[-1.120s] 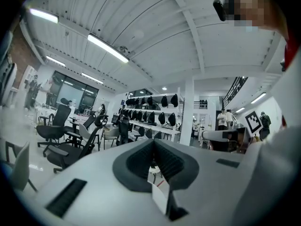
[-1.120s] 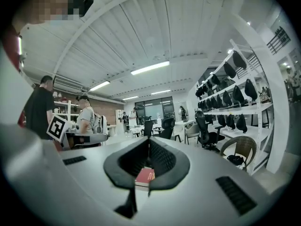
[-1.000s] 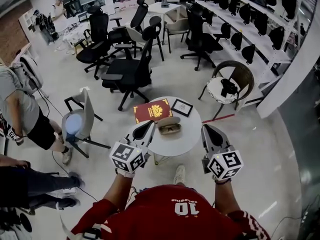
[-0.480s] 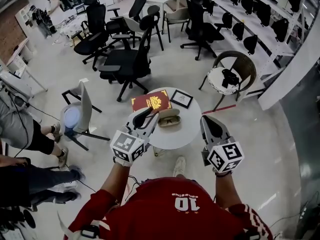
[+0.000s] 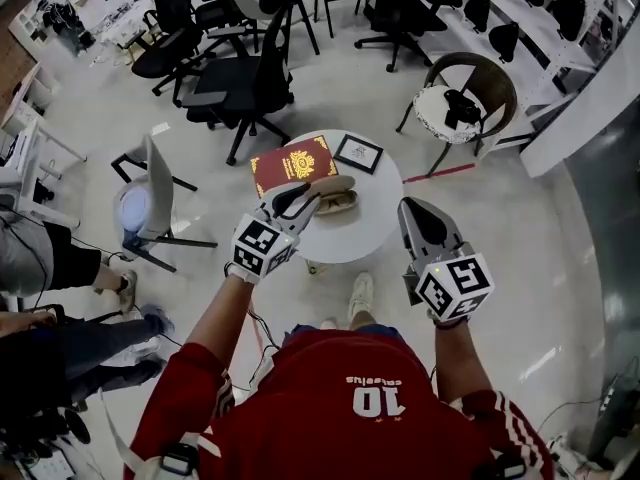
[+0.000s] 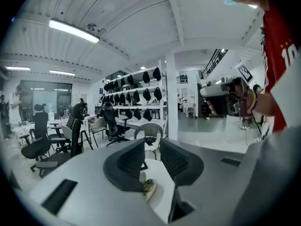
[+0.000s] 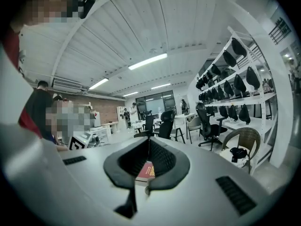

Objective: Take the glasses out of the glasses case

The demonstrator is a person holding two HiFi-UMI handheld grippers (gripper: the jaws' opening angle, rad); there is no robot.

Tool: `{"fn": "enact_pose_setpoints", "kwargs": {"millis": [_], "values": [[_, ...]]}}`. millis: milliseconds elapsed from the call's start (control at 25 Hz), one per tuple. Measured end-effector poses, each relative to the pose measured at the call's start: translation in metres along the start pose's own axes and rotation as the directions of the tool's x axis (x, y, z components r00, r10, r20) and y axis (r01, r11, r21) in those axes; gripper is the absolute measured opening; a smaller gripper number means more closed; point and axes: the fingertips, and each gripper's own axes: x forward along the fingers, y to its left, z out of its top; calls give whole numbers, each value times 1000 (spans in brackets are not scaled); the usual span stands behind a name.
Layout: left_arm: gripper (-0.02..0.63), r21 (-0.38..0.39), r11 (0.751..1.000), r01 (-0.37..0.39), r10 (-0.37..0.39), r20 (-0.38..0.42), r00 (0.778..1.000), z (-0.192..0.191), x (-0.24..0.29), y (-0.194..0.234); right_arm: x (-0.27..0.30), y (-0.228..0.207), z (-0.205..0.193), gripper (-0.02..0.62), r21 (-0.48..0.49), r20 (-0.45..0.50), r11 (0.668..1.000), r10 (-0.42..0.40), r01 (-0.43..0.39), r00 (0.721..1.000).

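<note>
left jaws lined up on the case, right held back

the glasses case (image 5: 335, 196) lies near the middle of the round tabletop (image 5: 362, 230), just beside a red book (image 5: 293, 163), and the glasses look to be inside it. the left gripper (image 5: 300, 198) hangs right at the case with jaws apart, probably ready to take it. the right gripper (image 5: 418, 213) hovers off the tabletop's edge, jaws closed on nothing, likely kept clear until the case is steadied.

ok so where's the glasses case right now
In the head view the glasses case lies on the round white table, beside the red book, just right of the left gripper.
</note>
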Motion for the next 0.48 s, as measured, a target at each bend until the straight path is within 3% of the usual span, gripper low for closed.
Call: {"fn": "enact_pose_setpoints", "kwargs": {"millis": [240,480], "values": [[93,70,997,28,-19,-137,990,-71,46,8,6,-18,-11,18,18,-21,1000,-5,5,1000],[94,102,994,35,-5,-281,960,-132,88,24,17,-45,-18,18,66,-26,998,-14,16,1000]]}}
